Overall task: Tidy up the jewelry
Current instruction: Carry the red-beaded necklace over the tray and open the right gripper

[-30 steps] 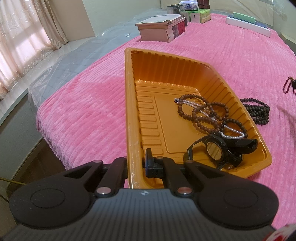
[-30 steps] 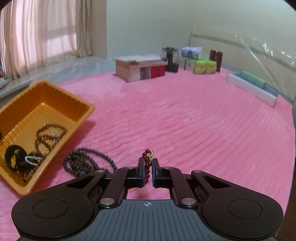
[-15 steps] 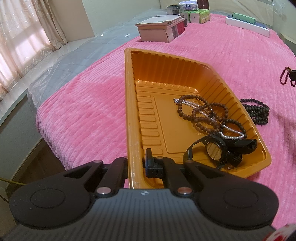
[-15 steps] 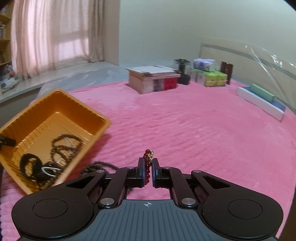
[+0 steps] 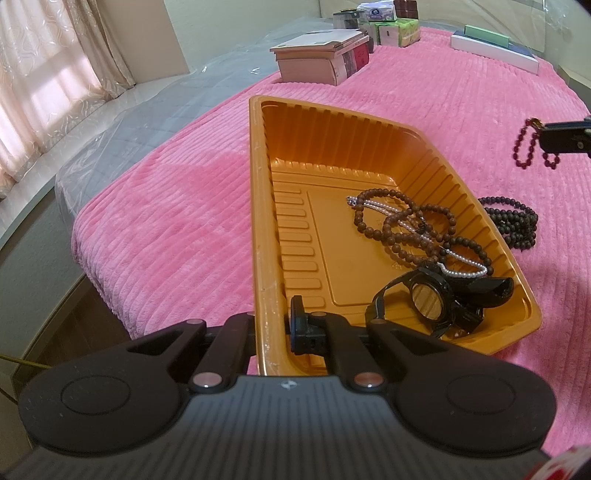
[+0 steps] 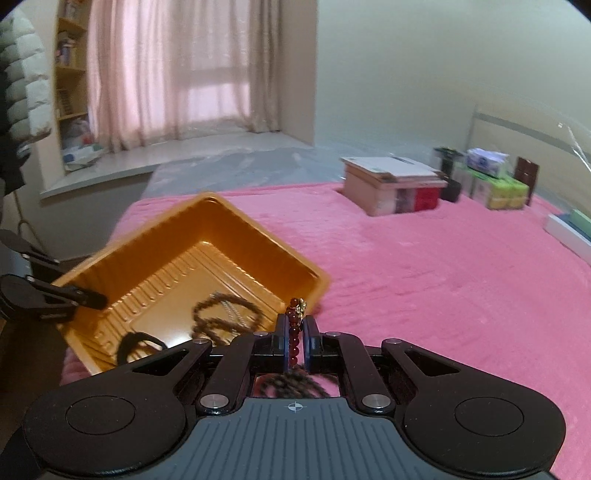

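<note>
An orange plastic tray (image 5: 258,192) lies on the pink bedspread. It holds brown bead strands (image 5: 402,225), a thin pearl chain and a black watch (image 5: 436,295). My left gripper (image 5: 271,325) is shut on the tray's near left rim. My right gripper (image 6: 294,328) is shut on a dark red bead bracelet (image 6: 294,325) and holds it in the air by the tray's right side (image 6: 317,280). The bracelet also hangs at the right edge of the left wrist view (image 5: 526,146). A black bead necklace (image 5: 511,221) lies on the bedspread right of the tray.
A stack of books (image 5: 321,55) and small boxes (image 5: 391,26) sit at the far end of the bed. A flat white box (image 5: 495,51) lies far right. The bed's edge drops off left of the tray, toward a curtained window (image 6: 177,74).
My right gripper has lifted the red bracelet and carried it left toward the tray, turning to face it. The left gripper and the tray have stayed still.
</note>
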